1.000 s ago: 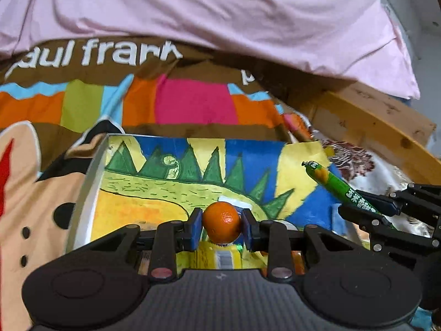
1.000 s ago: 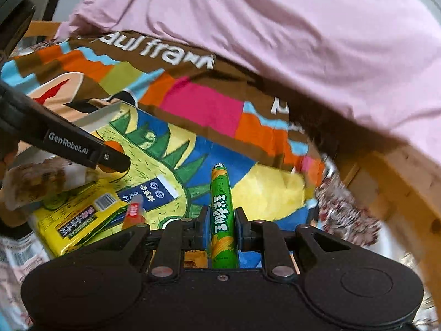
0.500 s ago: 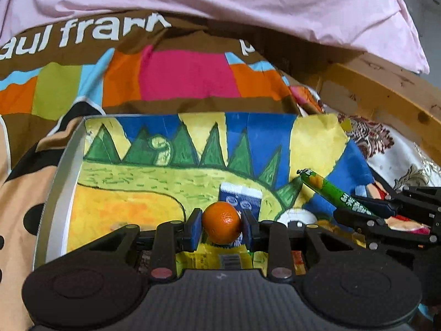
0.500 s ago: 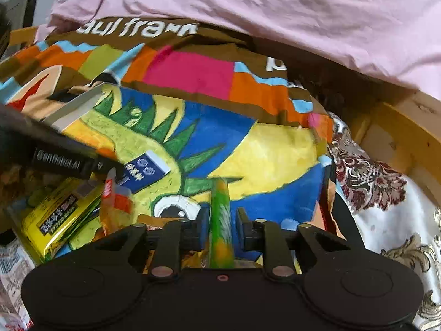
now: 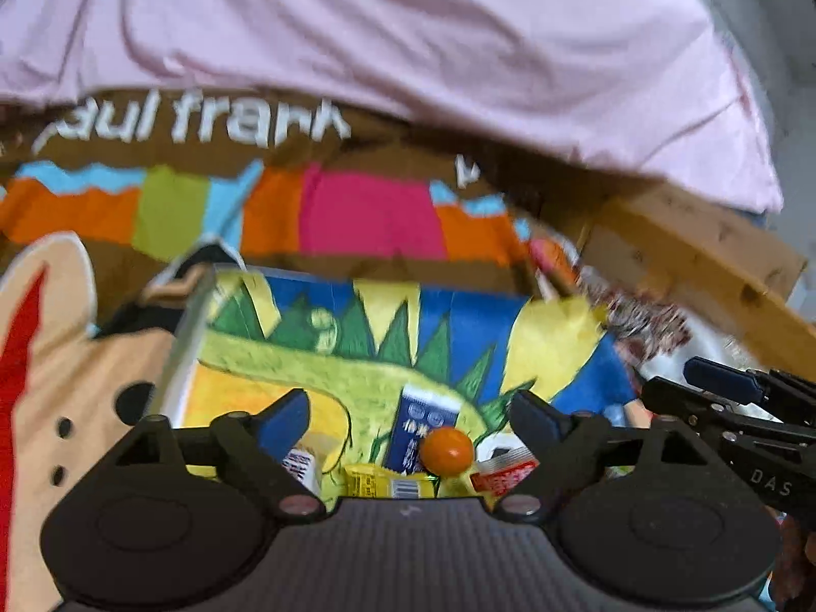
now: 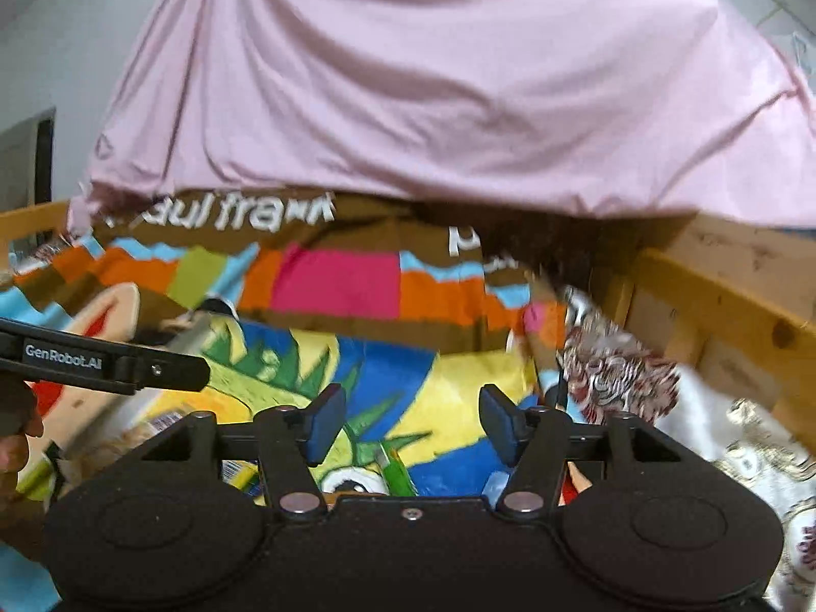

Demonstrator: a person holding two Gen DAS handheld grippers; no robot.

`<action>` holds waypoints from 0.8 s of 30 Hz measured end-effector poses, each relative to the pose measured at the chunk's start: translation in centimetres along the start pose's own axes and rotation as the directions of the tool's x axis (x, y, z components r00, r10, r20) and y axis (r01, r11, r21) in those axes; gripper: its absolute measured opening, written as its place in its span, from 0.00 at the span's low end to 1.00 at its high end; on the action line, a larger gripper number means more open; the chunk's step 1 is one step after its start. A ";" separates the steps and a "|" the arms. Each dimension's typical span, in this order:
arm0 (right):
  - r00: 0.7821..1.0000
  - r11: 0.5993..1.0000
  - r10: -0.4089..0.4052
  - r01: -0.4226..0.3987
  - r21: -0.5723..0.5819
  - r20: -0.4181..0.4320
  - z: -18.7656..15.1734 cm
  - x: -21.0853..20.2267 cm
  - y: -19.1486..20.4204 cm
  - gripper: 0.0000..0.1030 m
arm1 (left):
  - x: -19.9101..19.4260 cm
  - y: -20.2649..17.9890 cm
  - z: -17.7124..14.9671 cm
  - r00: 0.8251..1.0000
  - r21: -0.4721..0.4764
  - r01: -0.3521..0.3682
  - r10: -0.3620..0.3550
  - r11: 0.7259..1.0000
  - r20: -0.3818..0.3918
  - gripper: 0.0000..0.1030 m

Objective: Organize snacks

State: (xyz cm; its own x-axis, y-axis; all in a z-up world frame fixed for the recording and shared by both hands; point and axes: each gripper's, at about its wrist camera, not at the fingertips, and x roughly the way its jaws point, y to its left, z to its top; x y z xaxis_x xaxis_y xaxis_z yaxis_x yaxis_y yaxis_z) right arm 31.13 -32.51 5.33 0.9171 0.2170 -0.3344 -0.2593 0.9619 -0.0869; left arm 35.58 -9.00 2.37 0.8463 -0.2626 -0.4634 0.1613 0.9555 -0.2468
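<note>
Both jaws opening, we lift the left hand-held gripper (image 5: 408, 421) and right hand-held gripper (image 6: 406, 423) straight off the dinosaur-print box (image 5: 285, 357), leaving the small round orange (image 5: 448, 450) and green stick snack (image 6: 398, 474) inside.

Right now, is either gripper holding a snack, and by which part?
Nothing is held. The left gripper is opening, the small orange loose below it; the right gripper is opening above the green sausage stick.

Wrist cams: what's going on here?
A person with two handheld grippers is dropping snacks into a dinosaur-print box on a bed. The left gripper is opening its jaws; the small orange sits free between them, among packets in the box. The right gripper is opening too, and the green sausage stick lies below its jaws, untouched.
</note>
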 end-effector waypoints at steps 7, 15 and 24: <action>0.994 1.000 0.023 -0.025 0.016 0.104 1.1 -7.2 1.2 0.82 | -6.7 -0.3 -0.4 0.992 0.016 -0.009 0.007 1.000 0.124 0.99; 0.985 0.998 0.066 -0.063 -0.025 0.161 -0.1 -15.3 4.0 0.98 | -14.1 -0.9 -2.6 0.980 0.033 -0.015 0.009 0.999 0.196 0.99; 0.984 0.994 0.112 -0.109 -0.030 0.137 -4.1 -21.4 7.2 0.99 | -20.9 -0.2 -7.0 0.978 0.009 -0.042 0.039 0.999 0.207 1.00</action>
State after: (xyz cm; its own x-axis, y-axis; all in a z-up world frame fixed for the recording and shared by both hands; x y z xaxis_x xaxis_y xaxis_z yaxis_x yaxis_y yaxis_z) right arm 8.38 -30.90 8.02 0.9149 0.3444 -0.2107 -0.3670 0.9270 -0.0780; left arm 14.30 -4.64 6.11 0.9386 -0.1920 -0.2867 0.1308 0.9669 -0.2193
